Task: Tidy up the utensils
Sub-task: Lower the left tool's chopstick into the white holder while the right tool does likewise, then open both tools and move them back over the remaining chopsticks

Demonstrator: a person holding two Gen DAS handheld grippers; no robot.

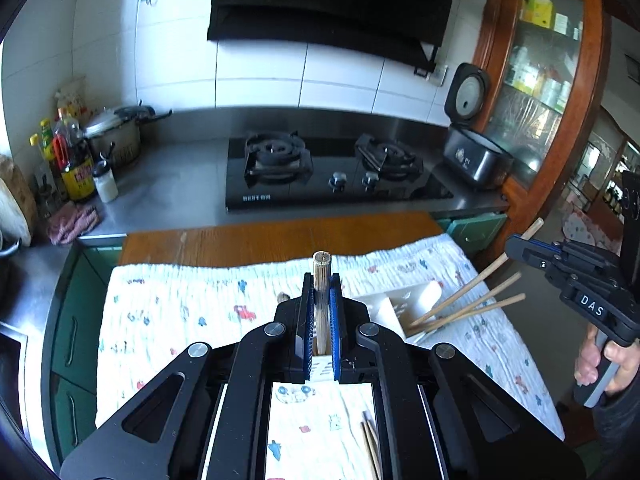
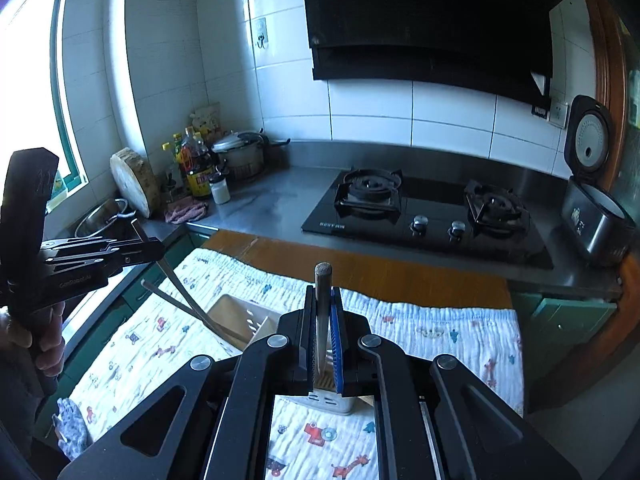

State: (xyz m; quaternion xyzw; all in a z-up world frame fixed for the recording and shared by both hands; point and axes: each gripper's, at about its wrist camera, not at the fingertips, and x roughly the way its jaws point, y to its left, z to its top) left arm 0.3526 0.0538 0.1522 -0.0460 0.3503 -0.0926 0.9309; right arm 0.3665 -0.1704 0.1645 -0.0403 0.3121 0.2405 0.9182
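Each gripper (image 1: 321, 312) (image 2: 323, 320) clamps one chopstick (image 1: 321, 280) (image 2: 322, 292).

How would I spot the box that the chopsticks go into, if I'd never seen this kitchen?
Start at the black gas stove; in front of it stands a table under a white cloth with small cartoon prints. On that cloth, toward the rice cooker side, sits a pale slotted utensil holder. It is the only box there, and wooden chopsticks lean out of it.
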